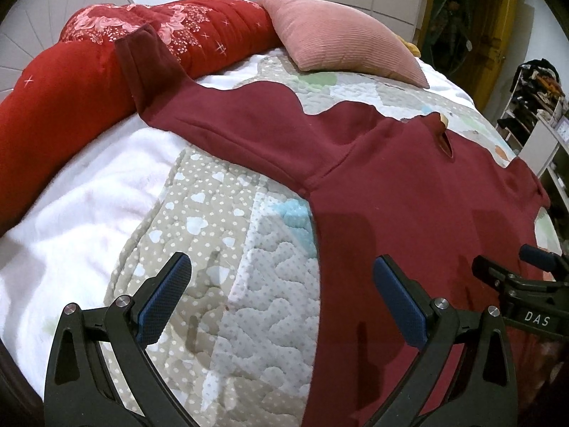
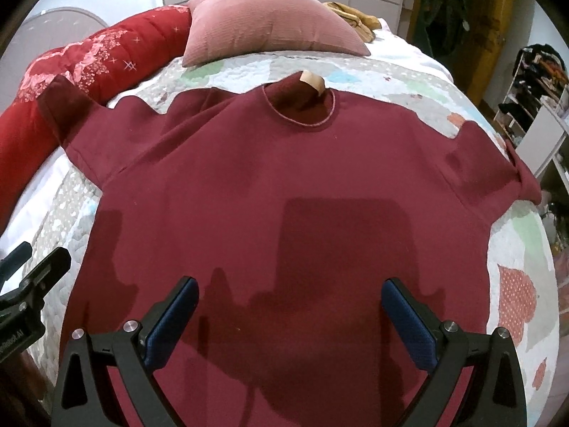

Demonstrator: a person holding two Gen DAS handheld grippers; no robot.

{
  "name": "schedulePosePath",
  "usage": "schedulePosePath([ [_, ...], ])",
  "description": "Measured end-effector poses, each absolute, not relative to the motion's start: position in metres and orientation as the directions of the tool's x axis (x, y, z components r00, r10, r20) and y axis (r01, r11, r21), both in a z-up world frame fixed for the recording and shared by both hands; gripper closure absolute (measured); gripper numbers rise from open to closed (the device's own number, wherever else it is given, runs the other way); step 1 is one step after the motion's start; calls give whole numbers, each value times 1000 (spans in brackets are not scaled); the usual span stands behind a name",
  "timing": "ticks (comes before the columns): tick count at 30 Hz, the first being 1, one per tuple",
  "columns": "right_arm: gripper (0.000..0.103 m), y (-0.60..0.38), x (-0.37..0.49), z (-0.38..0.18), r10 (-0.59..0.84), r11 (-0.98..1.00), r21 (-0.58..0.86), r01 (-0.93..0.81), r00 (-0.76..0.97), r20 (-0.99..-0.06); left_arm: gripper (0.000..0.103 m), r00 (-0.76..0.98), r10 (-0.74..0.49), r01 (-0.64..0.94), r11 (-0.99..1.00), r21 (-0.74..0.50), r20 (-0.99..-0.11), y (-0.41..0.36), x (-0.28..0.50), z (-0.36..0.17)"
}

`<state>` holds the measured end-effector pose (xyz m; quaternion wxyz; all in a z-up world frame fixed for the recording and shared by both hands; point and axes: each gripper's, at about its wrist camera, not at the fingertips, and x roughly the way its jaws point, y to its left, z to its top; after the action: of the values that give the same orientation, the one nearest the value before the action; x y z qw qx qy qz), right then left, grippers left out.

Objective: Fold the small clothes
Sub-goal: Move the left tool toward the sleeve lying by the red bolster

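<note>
A dark red long-sleeved sweatshirt [image 2: 284,178] lies flat on the bed, collar with a tan label [image 2: 313,82] pointing away from me. Its left sleeve [image 1: 220,121] stretches out to the left, its cuff resting on the red bolster. Its right sleeve [image 2: 498,163] reaches the bed's right side. My left gripper [image 1: 281,299] is open and empty above the quilt, at the sweatshirt's left edge. My right gripper [image 2: 290,316] is open and empty above the sweatshirt's lower body. The right gripper also shows in the left wrist view [image 1: 515,267].
The bed has a patchwork quilt [image 1: 220,249] and a white blanket [image 1: 71,213] at the left. A long red floral bolster [image 1: 89,71] and a pink pillow [image 2: 263,28] lie at the far side. Shelves [image 2: 533,89] stand at the right.
</note>
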<state>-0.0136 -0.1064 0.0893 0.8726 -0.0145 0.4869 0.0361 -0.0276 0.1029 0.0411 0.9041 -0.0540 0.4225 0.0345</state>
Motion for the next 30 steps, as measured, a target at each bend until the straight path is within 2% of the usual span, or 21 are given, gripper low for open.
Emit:
schedulePosePath([
  [13,1,-95,1,83,81,995,33,-99,537,-840,1,652,78,-193,979,-66,-754,162,0,55],
  [19,1,-84,13,73,116,991,60,-121,541,-833,1,676,97,-305,939,-158,-731,231,33,63],
  [24,0,-77,16,61,99,991,26,-135,571,-815,1,686,194,-408,901,-149,-701,270,70,66],
  [30,0,-81,18,56,133,989,67,-133,592,-795,1,696,274,-512,837,-192,-664,307,114,52],
])
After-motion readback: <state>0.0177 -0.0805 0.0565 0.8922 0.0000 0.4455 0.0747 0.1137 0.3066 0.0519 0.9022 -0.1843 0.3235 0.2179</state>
